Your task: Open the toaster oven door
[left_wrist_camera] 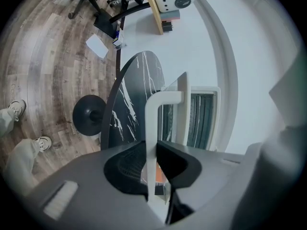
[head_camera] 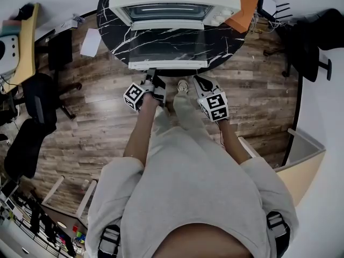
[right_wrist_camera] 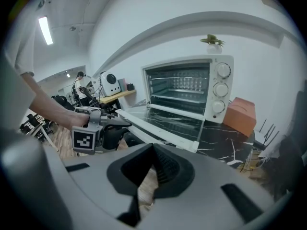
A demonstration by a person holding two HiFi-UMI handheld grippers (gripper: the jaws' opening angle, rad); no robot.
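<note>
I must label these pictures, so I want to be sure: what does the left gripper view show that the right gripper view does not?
Only the left gripper view: the handle clamped between the left tongs, the pedestal base, the person's shoes. Only the right gripper view: the oven's knobs, an orange box, the left marker cube. Both: the oven, its open door, the table.

We saw a round black marble table (head_camera: 224,43) just ahead of the left gripper (head_camera: 151,78) and the right gripper (head_camera: 200,81). An orange box (head_camera: 243,12) stood on it, ahead and to the right of the right gripper. A white sheet (head_camera: 90,42) lay on the wooden floor (head_camera: 97,128) left of the left gripper, and black office chairs (head_camera: 32,104) stood farther left.
</note>
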